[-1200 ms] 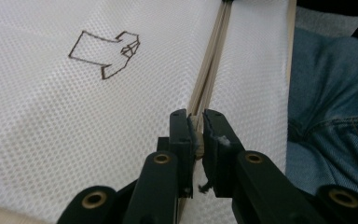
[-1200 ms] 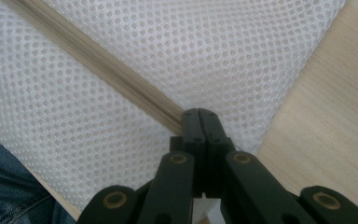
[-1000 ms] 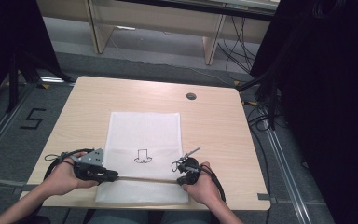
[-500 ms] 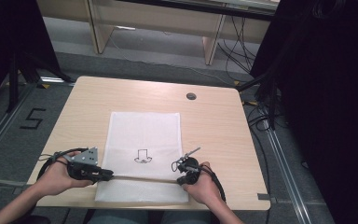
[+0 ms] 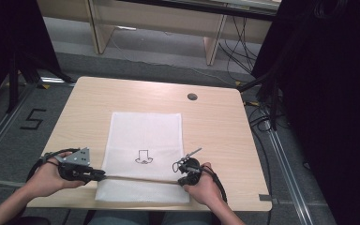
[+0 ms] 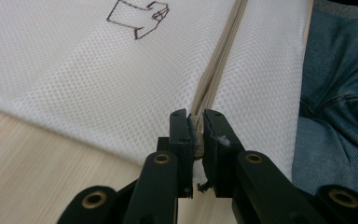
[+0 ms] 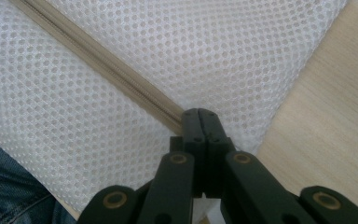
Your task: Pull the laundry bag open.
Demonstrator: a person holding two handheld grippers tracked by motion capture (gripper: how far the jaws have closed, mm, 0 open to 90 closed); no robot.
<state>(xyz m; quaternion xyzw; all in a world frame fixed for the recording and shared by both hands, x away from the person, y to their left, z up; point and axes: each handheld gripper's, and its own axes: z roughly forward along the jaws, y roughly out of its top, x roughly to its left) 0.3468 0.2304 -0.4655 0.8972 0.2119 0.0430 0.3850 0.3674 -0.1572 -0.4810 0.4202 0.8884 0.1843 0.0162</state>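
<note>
gripping zipper (image 5: 136, 178) ends: left tongs (image 6: 196, 133), right tongs (image 7: 199, 122) clamped | zipper spans mesh bag (image 5: 143, 136) crosswise

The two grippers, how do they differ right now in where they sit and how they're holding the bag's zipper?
The left gripper clamps the beige zipper at the white mesh bag's left edge, with a sliver of gap between its jaws; the right gripper pinches the bag's right end, jaws fully together. The left gripper carries a grey three-cornered plate; the right one carries none that I can see. Both grip the same zipper line.
</note>
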